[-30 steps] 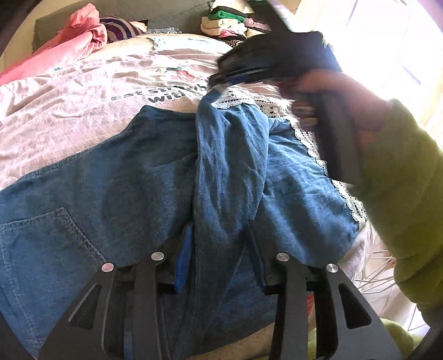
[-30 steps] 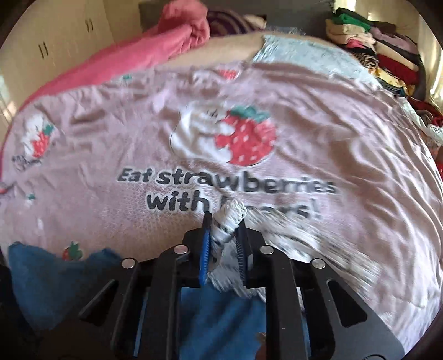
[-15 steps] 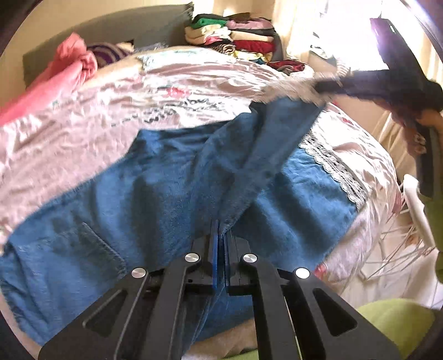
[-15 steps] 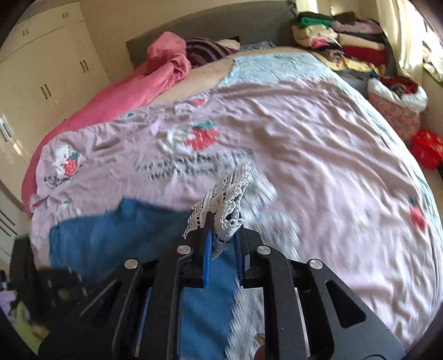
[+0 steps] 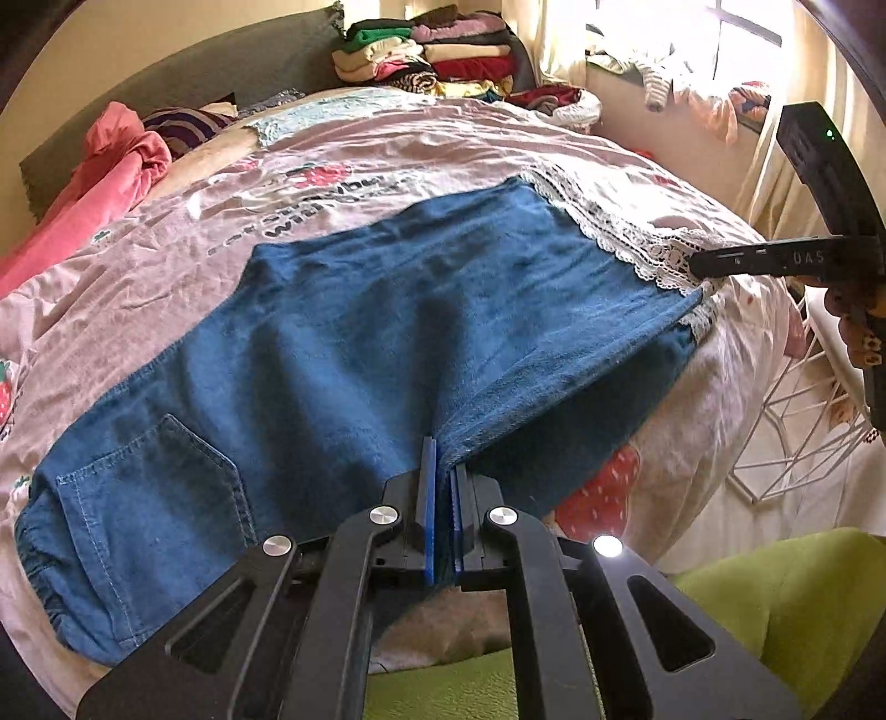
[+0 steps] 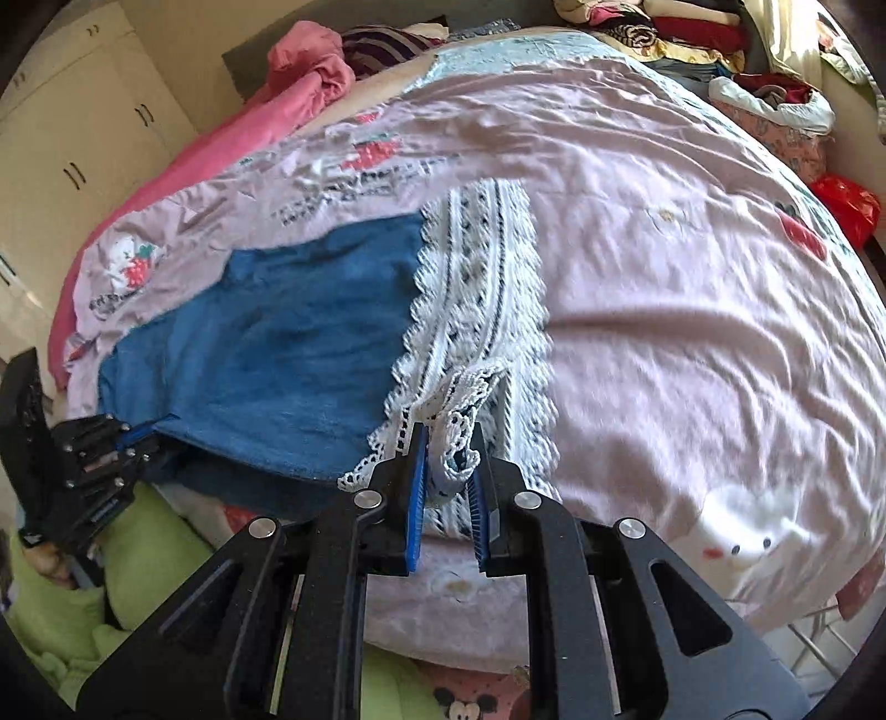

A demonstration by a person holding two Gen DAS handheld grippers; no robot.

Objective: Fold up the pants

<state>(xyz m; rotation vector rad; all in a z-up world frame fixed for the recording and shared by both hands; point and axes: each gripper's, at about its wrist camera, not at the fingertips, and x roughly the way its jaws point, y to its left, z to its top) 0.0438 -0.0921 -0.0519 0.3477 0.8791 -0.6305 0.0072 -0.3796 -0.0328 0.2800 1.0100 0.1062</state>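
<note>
Blue denim pants point(image 5: 343, 354) lie flat across the pink strawberry-print bedspread point(image 5: 166, 249) on the bed, one leg laid over the other, back pocket point(image 5: 149, 487) facing up near the waist end at lower left of the left wrist view

Left tongs point(image 5: 441, 459) closed tight on the near edge of the upper denim layer, fabric pinched between the blue pads; the edge runs taut from there toward the hem

Right tongs point(image 6: 446, 443) clamped on a bunched bit of the white lace hem trim point(image 6: 476, 288) at the leg end, lace visibly wedged between the pads. In the left wrist view the right tongs point(image 5: 699, 265) come in from the right side, tip on the lace corner, a hand point(image 5: 855, 327) behind them

From the right wrist view, left tongs point(image 6: 145, 431) sit at the far left edge of the bed, holding the denim edge; upper layer is lifted slightly off the lower one between the two grip points, a dark gap showing under it

Lace band lies along the leg end, mostly flat on the bedspread, puckered only at the grip

Surroundings: pink blanket point(image 5: 105, 166) bunched at the head of the bed, folded clothes stack point(image 5: 421, 50) in the far corner, lime green sleeve point(image 5: 775, 598) at lower right, white wire rack point(image 5: 803, 421) beside the bed
</note>
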